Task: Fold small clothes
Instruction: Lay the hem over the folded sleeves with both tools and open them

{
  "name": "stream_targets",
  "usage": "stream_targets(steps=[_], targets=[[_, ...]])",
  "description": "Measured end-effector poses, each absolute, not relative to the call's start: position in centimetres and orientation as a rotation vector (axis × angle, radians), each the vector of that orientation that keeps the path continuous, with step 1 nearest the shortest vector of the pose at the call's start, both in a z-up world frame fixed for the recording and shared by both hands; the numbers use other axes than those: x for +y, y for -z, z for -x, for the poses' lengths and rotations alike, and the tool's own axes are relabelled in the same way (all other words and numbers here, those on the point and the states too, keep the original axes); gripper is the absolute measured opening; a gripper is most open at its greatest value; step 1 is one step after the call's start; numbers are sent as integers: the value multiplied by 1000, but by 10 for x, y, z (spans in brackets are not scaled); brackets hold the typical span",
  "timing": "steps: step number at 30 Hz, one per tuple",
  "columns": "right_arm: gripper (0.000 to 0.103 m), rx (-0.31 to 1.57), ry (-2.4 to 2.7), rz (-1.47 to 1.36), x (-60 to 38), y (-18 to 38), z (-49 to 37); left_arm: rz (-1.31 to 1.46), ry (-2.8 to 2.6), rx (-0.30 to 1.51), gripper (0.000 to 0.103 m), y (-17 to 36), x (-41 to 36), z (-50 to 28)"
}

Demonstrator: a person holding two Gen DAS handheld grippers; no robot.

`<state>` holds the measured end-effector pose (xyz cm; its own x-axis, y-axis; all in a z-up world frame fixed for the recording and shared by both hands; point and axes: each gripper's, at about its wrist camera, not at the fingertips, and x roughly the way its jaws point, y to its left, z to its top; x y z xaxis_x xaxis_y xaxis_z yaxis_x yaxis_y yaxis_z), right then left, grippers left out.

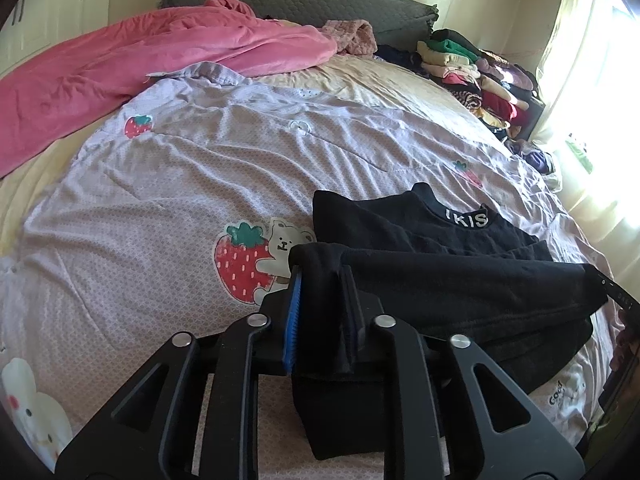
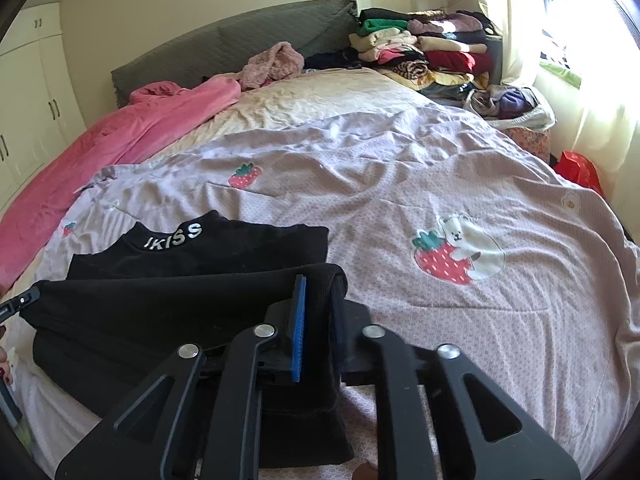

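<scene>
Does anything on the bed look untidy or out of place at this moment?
Yes. The pink blanket lies crumpled toward the headboard, and a fuzzy pink garment sits unfolded beside the stacked clothes. The black sweater itself is mid-fold, its lower edge between both grippers' fingers.

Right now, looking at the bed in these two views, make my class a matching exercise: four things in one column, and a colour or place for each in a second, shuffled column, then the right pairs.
Things:
1. black top
2. blanket
3. strawberry-and-bear sheet
4. pile of folded clothes

Descriptions:
A. pink, bunched along the bed's far side
B. stacked in the corner by the window
C. lettered collar, fabric between the pads of both hand-held grippers
D. pale lilac, spread under the garment

Pairs: 1-C, 2-A, 3-D, 4-B
</scene>
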<state>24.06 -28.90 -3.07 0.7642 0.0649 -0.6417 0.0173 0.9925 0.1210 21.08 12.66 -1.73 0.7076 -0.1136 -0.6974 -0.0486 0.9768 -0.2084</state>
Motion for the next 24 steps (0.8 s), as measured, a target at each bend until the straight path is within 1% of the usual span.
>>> stream_targets(steps=[2,3,4,6,10,13,16,18,19,20,21,23,24], targets=[[41,704,-1,-135,-294,30,-239,209,33,777,23,16,126,-209],[44,701,20,-141,-297,29,-237,201,32,772,25,15,125,-208],[45,691,27,-145,-299,26,-234,192,30,766,31,13,124,-207],[46,669,38,-146,-303,20,-228,180,27,747,38,7,123,-203],[47,630,8,-108,-296,6,-212,154,35,693,42,-12,118,-189],[47,618,-52,-69,-281,0,-200,121,55,646,42,-28,110,-176],[47,622,-127,-23,-260,-1,-189,85,121,662,42,-29,95,-168],[47,642,-170,13,-244,4,-184,61,174,715,37,-21,82,-169],[46,650,-188,29,-237,6,-182,54,193,735,30,-15,76,-169],[46,661,-212,43,-229,9,-179,39,206,751,26,-11,70,-169],[45,670,-229,53,-224,11,-177,21,218,765,25,-6,63,-169],[39,695,-272,82,-209,18,-173,6,246,791,24,2,52,-168],[38,704,-283,96,-204,21,-173,-8,266,806,24,6,45,-167]])
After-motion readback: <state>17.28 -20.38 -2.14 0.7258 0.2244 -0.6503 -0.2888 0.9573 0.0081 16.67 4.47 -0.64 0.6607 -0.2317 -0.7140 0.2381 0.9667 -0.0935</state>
